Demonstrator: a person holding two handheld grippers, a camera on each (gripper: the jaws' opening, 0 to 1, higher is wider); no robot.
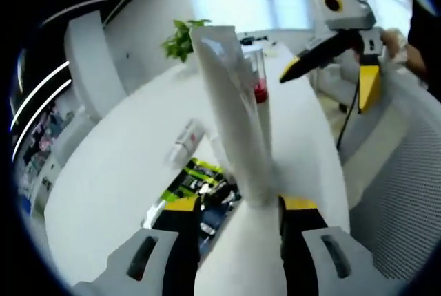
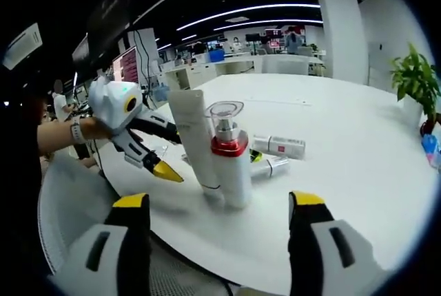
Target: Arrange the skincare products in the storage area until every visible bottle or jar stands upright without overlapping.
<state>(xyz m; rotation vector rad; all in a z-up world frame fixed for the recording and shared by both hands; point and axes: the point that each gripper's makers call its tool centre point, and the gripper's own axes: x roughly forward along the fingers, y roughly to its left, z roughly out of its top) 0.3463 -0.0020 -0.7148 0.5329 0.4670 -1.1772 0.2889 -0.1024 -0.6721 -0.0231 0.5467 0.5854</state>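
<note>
- The left gripper is clamping the lower end of a tall white tube, holding it upright on the white tabletop; in the right gripper view the same tube is standing just beside the pump bottle, seemingly touching it
- The tube is looking like soft, smooth plastic, flat toward its crimped top, so I'd judge it light, squashy and prone to tipping; a hold low near its base is suiting it best
- The pump bottle, white with a red collar and clear cap, is looking stiff and a little top-heavy, and its glossy wall may be slipping in a loose grip
- Behind the pump bottle two small white tubes are lying on their sides, rounded and likely rolling if nudged; taking them at mid-body looks wisest
- The right gripper is hanging open and empty, near the pump bottle but clear of it
- A potted plant is sitting well beyond the pump bottle
</note>
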